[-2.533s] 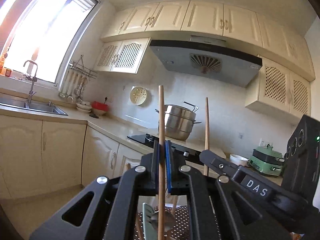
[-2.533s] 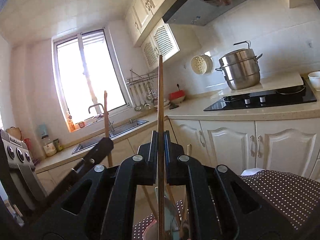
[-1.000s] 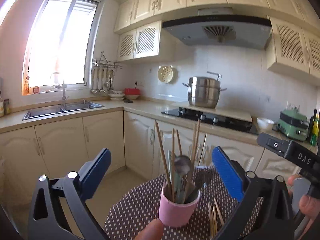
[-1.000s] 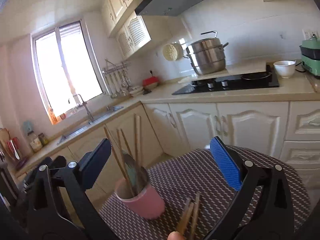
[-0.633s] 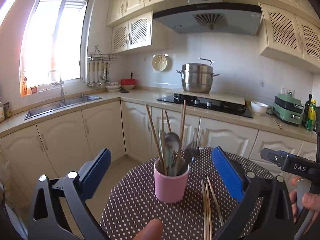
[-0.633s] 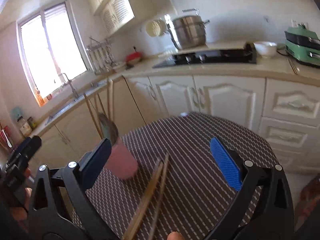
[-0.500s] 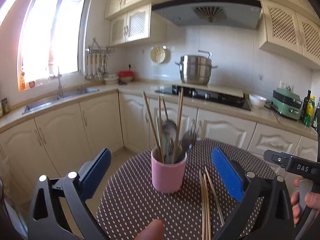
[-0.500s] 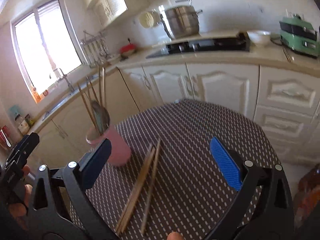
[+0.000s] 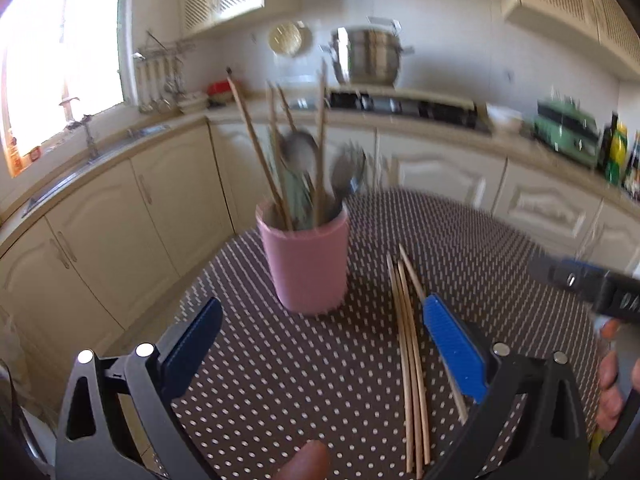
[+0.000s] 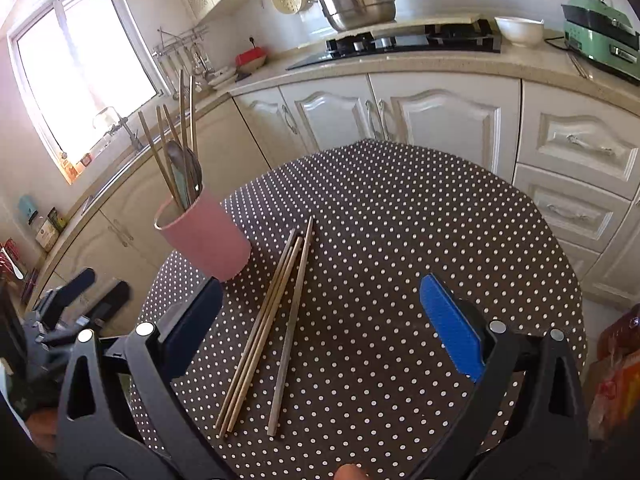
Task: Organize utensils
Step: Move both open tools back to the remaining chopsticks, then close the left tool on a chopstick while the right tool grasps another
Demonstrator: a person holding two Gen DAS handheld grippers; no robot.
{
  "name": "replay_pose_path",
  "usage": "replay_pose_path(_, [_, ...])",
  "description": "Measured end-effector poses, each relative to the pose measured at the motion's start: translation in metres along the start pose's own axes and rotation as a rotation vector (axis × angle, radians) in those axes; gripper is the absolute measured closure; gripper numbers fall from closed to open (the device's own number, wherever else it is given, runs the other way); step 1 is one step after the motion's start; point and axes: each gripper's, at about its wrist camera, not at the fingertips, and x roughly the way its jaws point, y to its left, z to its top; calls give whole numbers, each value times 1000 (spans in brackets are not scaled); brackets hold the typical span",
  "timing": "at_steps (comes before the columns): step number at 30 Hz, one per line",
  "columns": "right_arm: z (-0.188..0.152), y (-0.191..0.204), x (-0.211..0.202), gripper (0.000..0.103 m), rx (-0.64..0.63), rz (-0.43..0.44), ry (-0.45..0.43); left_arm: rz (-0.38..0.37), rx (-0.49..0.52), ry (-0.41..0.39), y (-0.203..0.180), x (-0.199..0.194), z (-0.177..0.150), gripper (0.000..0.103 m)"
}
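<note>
Hovering nearer the loose chopsticks (image 10: 276, 320), both jaws wide.

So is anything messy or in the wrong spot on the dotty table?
Yes. Four chopsticks lie loose on the dotted tablecloth beside the pink cup, while the other utensils stand inside it. Three lie close together; the fourth is angled slightly apart. Both tools, left and right, are open and empty.
</note>
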Motion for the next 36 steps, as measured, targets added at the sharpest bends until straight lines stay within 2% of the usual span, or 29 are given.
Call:
replay_pose_path(7, [-16,-12,19,6,25,-13,64,-55,65,182,-15,59,-24,4])
replay_pose_path(15, [-21,-18,33,6,32,-25,101,-69,137,275,-26,94,-40,4])
replay_pose_path(18, [-21,-19,40,6,36,-26,114,-45,162,291,-30,104,-42,4])
replay_pose_path(20, [-22,-19,43,6,35,-29,123,-61,159,291,-29,108,-44,4])
replay_pose_path(26, [-23,-13,57,6,10,-39,153,-47,182,285,-33,116,-36,4])
replay_pose_path(36, [-24,-11,64,6,1,-55,172,-52,162,292,-38,130,-25,4])
